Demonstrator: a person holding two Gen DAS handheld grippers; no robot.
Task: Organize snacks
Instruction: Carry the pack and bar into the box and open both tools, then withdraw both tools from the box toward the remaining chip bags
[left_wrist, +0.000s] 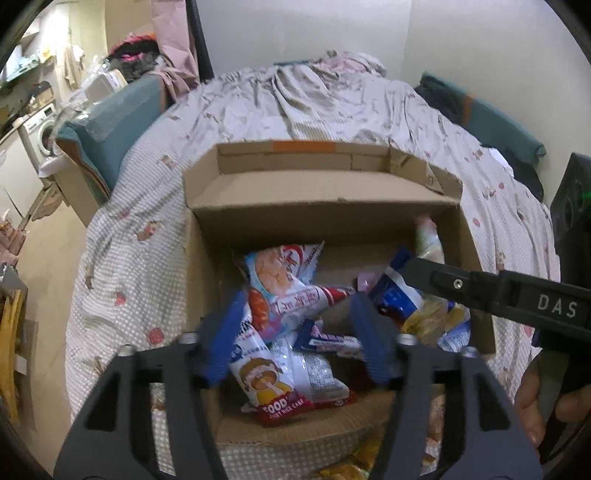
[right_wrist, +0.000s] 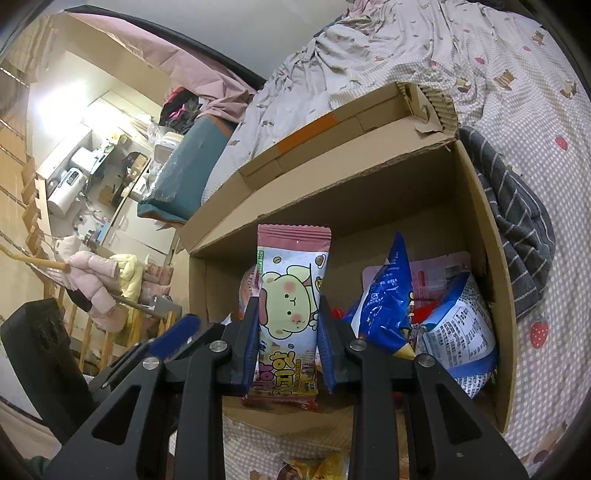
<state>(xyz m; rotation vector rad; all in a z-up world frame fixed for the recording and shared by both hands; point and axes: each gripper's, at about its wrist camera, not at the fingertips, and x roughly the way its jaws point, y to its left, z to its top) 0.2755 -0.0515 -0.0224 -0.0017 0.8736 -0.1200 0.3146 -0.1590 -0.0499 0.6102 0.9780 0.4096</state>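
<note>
The white letters "DAS" stood on the black body of the right gripper, which reached in from the right in the left wrist view. The words "FOOD" and "RICE CAKE" were printed on the red lower band of a white snack packet lying at the near side of the cardboard box. Korean characters were printed on the pink packet between the right gripper's fingers and on the red-and-white packet, but they could not be read with certainty.
</note>
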